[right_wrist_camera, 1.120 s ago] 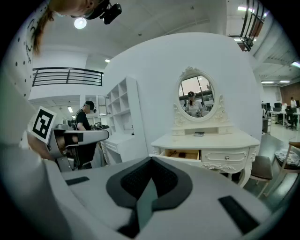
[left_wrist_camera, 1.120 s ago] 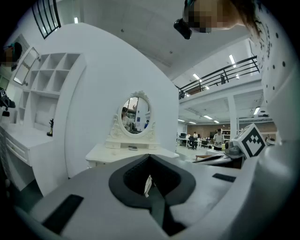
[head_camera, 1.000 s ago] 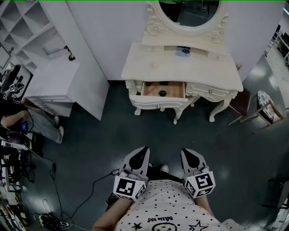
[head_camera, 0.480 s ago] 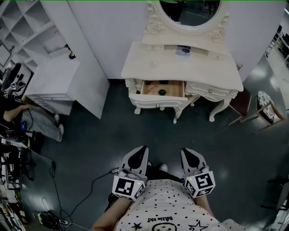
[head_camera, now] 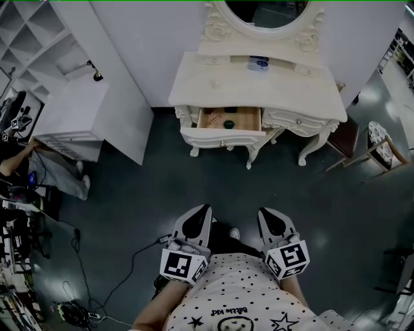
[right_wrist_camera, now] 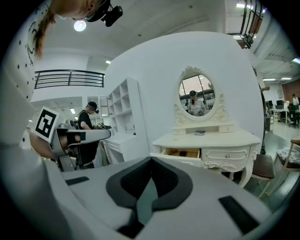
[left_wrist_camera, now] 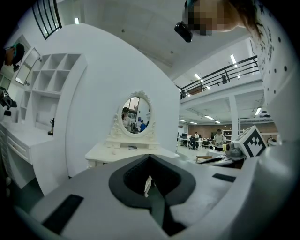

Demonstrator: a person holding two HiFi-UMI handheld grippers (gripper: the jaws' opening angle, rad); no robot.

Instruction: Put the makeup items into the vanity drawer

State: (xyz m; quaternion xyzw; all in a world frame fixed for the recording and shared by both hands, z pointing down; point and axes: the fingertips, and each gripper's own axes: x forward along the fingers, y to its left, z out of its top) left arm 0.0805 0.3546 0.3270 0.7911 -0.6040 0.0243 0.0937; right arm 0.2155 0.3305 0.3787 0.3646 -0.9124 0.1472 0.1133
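both tools shut and empty, well back from the open drawer

the left tool point(head_camera: 203, 209) and right tool point(head_camera: 264, 213) are held side by side close to the person's body, each with its jaws pressed together on nothing. well apart from them, across the dark floor point(head_camera: 162, 187), the drawer point(head_camera: 223, 136) on the left of the vanity counter point(head_camera: 213, 94) stands pulled out. a round dark green item point(head_camera: 228, 123) and a small reddish item point(head_camera: 213, 119) lie inside it. a blue-and-white item point(head_camera: 258, 63) sits on the ledge below the mirror point(head_camera: 270, 10).

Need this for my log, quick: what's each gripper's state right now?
Left gripper: closed, holding nothing.
Right gripper: closed, holding nothing.
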